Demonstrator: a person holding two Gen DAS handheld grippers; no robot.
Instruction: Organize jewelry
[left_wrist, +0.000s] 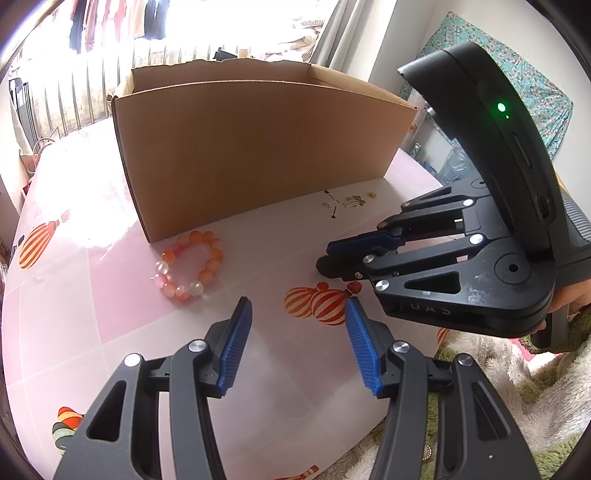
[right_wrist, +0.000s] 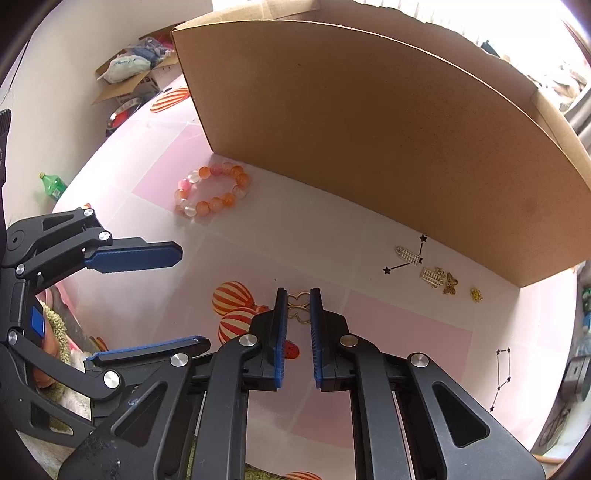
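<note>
Left wrist view: left gripper hovered over pink table, jaws roughly half open, nothing between the pads. Bead bracelet lay flat just off the near corner of the box, oval slightly stretched along the box wall. Small gold charms scattered close to the box wall, further right. Right gripper came in from the right, tilted steeply down, tips at the tabletop, jaws narrow; held item not visible here.

Right wrist view: right gripper jaws narrow, no earlier frame to compare. Gold clasp, looped wire, sat between the pads near the tips, long axis running away from the camera, far loop pointing toward the box. Pads looked to touch its sides; real grip not certain. Bracelet up left by the box corner. Charms right, along the box wall. Left gripper at left, jaws well apart, empty.
</note>
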